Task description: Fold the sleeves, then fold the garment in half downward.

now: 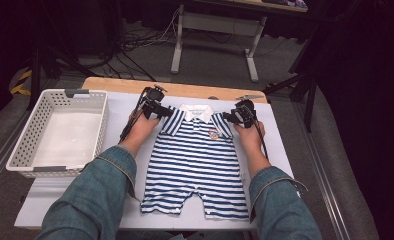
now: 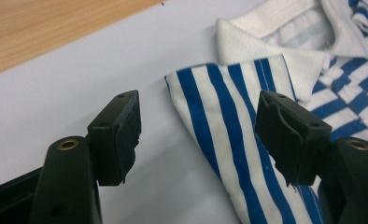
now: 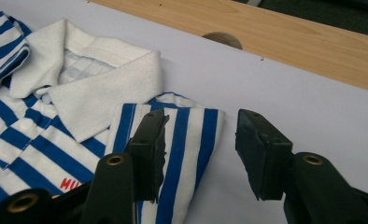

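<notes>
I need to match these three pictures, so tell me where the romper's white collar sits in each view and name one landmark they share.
High view: the white collar lies at the top centre of the striped romper, between the two hands.
Left gripper view: the collar is at upper right, above the right-hand jaw.
Right gripper view: the collar is at upper left.
Shared landmark: the wooden table edge beyond the white mat.

White slatted basket [image 1: 22, 141] sits left on the table [image 1: 280, 150]

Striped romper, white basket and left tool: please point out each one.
striped romper [image 1: 197, 165], high view, on its striped front.
white basket [image 1: 16, 146], high view, on its left wall.
left tool [image 2: 198, 135], left gripper view, between its open jaws.
</notes>
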### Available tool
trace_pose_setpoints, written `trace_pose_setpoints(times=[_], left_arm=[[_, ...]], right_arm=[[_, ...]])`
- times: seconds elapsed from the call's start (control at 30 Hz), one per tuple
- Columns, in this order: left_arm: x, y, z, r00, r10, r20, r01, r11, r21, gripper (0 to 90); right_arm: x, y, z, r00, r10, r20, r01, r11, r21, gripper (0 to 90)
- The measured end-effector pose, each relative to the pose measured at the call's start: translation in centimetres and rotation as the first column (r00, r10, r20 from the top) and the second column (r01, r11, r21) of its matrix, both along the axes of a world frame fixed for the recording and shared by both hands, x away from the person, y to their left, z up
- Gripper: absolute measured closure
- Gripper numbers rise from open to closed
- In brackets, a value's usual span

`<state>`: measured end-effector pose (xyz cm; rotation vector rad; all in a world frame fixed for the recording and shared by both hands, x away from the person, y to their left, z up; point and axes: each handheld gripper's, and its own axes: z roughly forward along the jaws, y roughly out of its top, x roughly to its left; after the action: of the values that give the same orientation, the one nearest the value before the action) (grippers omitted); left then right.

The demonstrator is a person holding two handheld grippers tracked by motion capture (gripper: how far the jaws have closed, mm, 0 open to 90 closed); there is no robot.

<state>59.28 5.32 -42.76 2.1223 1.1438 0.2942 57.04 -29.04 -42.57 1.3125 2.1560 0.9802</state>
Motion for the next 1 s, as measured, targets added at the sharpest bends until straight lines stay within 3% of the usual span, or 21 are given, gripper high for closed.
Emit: trace_pose_setpoints(times=[0.37,0.53,0.63,0.73,0.8,0.87,0.93,1.0], left_arm=[[0.6,-0.8,-1.3,0.9999,0.001,0.013,-0.001,1.0,0.01,34.5],[1.0,-0.6,-1.9,0.9999,0.016,0.003,-0.016,0.9998,-0.009,35.8],[1.3,-0.5,-2.3,0.9996,0.024,-0.018,-0.024,0.9996,-0.014,37.8],[1.3,-0.7,-2.3,0.9996,0.027,-0.008,-0.027,0.9995,-0.013,39.5],[1.2,-0.8,-2.4,0.9996,0.026,0.007,-0.026,0.9996,0.007,42.5],[1.1,-1.1,-2.3,0.9993,0.024,0.027,-0.025,0.999,0.037,52.1],[1.0,-1.2,-2.2,1.0,-0.004,0.0,0.004,1.0,0.002,69.3],[0.8,-1.5,-2.0,0.9999,-0.012,0.003,0.012,0.9998,0.017,82.7]], right_arm=[[0.8,-0.2,-1.4,0.9991,-0.036,-0.022,0.037,0.9992,0.018,53.1],[1.1,0.0,-1.8,0.9992,-0.036,-0.019,0.037,0.999,0.027,53.8],[1.2,0.2,-2.2,0.999,-0.036,-0.027,0.036,0.9991,0.023,55.8],[1.3,0.3,-2.5,0.9986,-0.041,-0.034,0.042,0.9987,0.027,58.3],[1.3,0.4,-2.5,0.9987,-0.034,-0.037,0.035,0.9988,0.033,66.3],[1.2,0.7,-2.4,0.9991,-0.009,-0.041,0.01,0.9995,0.03,77.0],[1.1,1.0,-2.2,0.9994,0.008,-0.033,-0.007,1.0,0.007,83.8],[0.9,1.1,-2.0,0.9994,0.016,-0.03,-0.016,0.9999,0.002,85.4]])
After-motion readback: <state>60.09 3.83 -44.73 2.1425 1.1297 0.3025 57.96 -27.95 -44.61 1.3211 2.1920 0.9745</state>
